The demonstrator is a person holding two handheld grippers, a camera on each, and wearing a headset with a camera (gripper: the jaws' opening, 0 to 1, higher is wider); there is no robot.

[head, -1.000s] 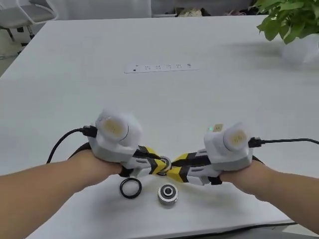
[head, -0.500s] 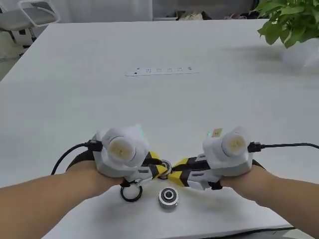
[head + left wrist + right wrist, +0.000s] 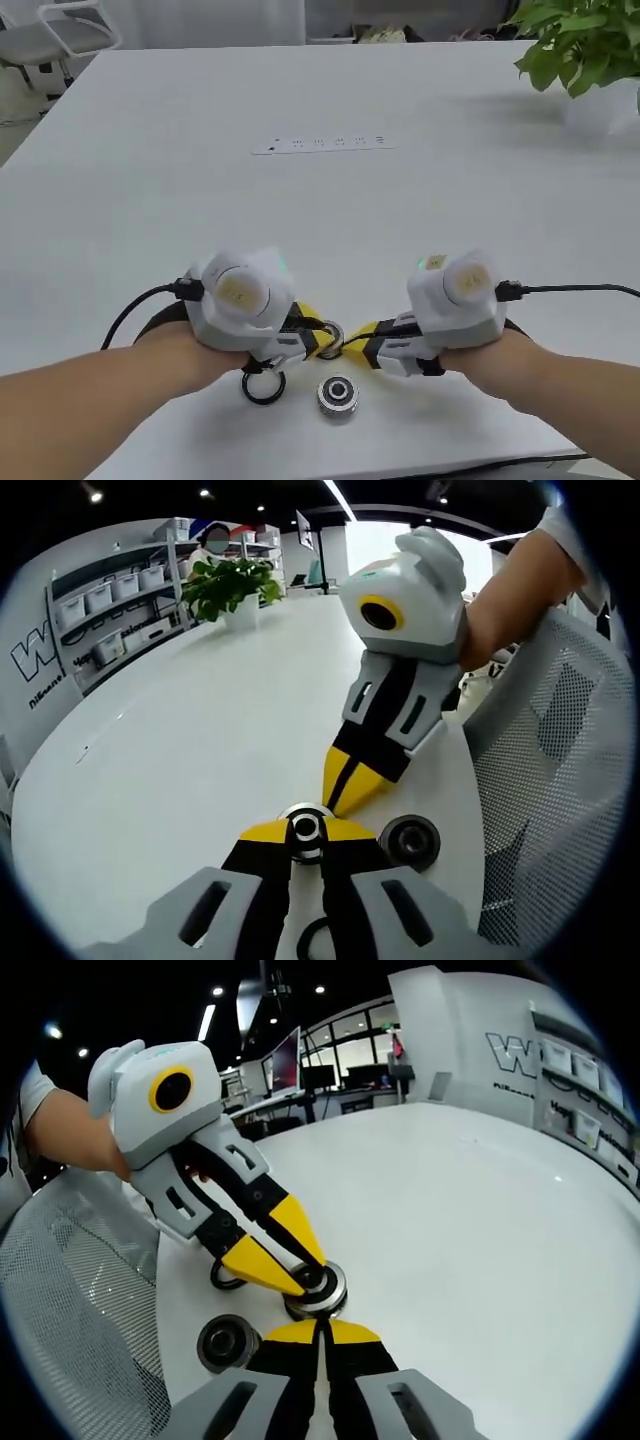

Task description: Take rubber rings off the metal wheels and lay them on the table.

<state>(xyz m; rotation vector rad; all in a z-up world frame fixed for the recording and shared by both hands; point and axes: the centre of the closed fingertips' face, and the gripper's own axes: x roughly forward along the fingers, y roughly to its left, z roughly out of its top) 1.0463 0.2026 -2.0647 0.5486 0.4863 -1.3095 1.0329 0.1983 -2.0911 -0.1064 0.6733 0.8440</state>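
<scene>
My left gripper [image 3: 308,342] [image 3: 305,832] is shut on a small metal wheel [image 3: 330,337] [image 3: 304,829] [image 3: 318,1286], held just above the table. My right gripper [image 3: 360,350] [image 3: 321,1330] faces it, jaws shut, tips pressed to the wheel's near rim, where they seem to pinch its rubber ring. On the table below lie a loose black rubber ring [image 3: 262,386] [image 3: 226,1279] and a second metal wheel [image 3: 338,393] [image 3: 410,841] [image 3: 227,1343].
The near table edge [image 3: 400,470] runs just under the hands, with a mesh chair [image 3: 560,780] beyond it. A power strip [image 3: 323,143] lies mid-table. A potted plant [image 3: 580,50] stands at the far right. Cables trail from both grippers.
Both grippers stay joined at the wheel. The left gripper has rolled and sunk a little, so that it now overlaps the loose ring in the head view.
</scene>
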